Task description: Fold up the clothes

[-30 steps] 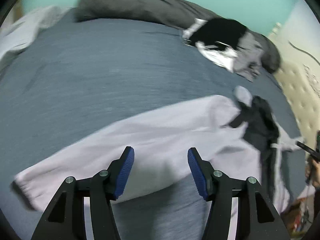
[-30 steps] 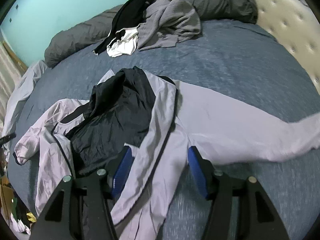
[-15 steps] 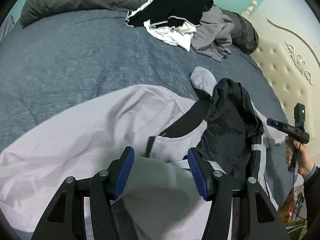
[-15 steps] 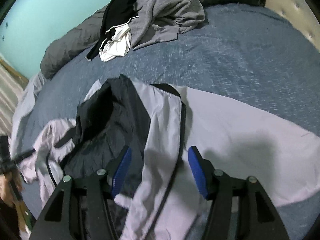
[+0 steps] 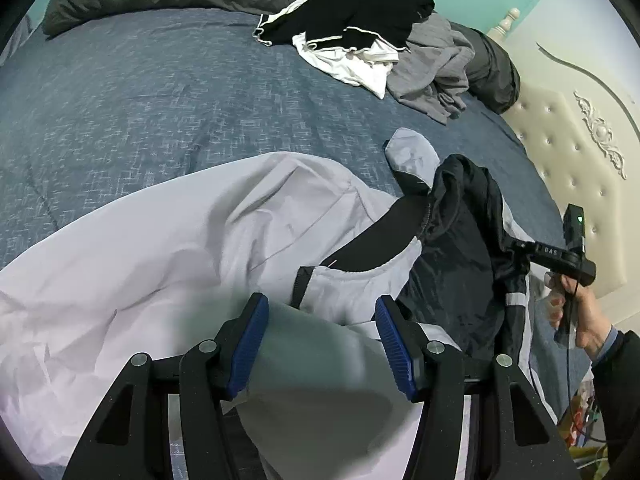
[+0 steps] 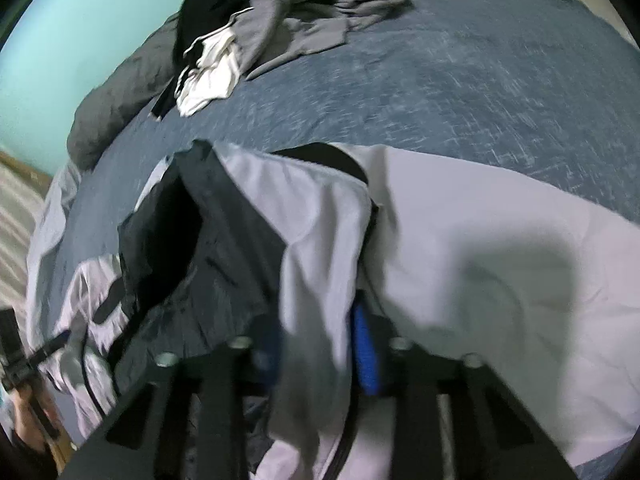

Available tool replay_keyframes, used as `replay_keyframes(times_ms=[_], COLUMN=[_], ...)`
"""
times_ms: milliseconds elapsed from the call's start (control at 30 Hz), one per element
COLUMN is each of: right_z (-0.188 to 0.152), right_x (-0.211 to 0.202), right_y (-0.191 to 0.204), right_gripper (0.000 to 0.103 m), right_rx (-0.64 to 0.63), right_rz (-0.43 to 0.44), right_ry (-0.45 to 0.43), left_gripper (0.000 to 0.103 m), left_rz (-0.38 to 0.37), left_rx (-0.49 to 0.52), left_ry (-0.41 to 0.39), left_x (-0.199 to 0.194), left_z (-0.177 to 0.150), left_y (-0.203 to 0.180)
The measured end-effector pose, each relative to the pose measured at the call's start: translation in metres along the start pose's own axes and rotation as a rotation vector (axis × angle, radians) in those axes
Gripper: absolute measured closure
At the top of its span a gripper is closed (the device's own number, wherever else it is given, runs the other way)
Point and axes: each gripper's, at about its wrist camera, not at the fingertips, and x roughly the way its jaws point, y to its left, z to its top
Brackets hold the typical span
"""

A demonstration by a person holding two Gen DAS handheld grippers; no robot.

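Folding has barely begun: the jacket (image 5: 208, 240) lies crumpled on the bed (image 5: 140, 92). The right gripper (image 6: 320, 344) has just been closing and now pinches its front edge; the left gripper (image 5: 320, 332) stands released over the hem. The pile (image 5: 360, 44) waits.

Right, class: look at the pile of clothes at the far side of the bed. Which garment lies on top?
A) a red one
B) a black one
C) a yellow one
B: the black garment lies over the white and grey pieces of the pile.
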Motion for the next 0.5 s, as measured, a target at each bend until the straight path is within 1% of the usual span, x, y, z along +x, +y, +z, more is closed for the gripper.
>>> replay_keyframes(times_ms=[67, 100, 167, 267, 367, 400, 467, 500], right_z=[-0.005, -0.008, -0.016, -0.039, -0.075, -0.084, -0.105, -0.113], right_x=[-0.006, -0.011, -0.021, -0.037, -0.039, -0.035, -0.024, -0.019], right_y=[0.006, 0.009, 0.015, 0.040, 0.076, 0.082, 0.090, 0.091], right_gripper=[0.095, 0.096, 0.096, 0.097, 0.097, 0.097, 0.097, 0.097], right_rx=[-0.036, -0.053, -0.096, -0.240, -0.436, -0.473, -0.508, -0.506], right_rz=[-0.018, -0.026, -0.072, -0.114, -0.149, -0.156, -0.157, -0.152], right_ry=[-0.016, -0.026, -0.038, -0.035, 0.022, 0.049, 0.108, 0.132], left_gripper=[0.043, 0.043, 0.043, 0.043, 0.043, 0.043, 0.043, 0.043], left_rz=[-0.001, -0.003, -0.002, -0.004, -0.020, -0.024, -0.031, -0.034], left_rx=[-0.003, -0.003, 0.000, -0.003, -0.022, -0.025, -0.027, -0.030], left_ry=[-0.006, -0.009, -0.011, -0.018, -0.030, -0.035, -0.045, -0.051], left_x=[-0.003, -0.005, -0.009, -0.015, -0.022, -0.024, -0.030, -0.034], left_z=[-0.001, -0.002, -0.004, -0.007, -0.009, -0.010, -0.012, -0.014], left_y=[0.000, -0.001, -0.003, -0.006, -0.009, -0.010, -0.012, -0.013])
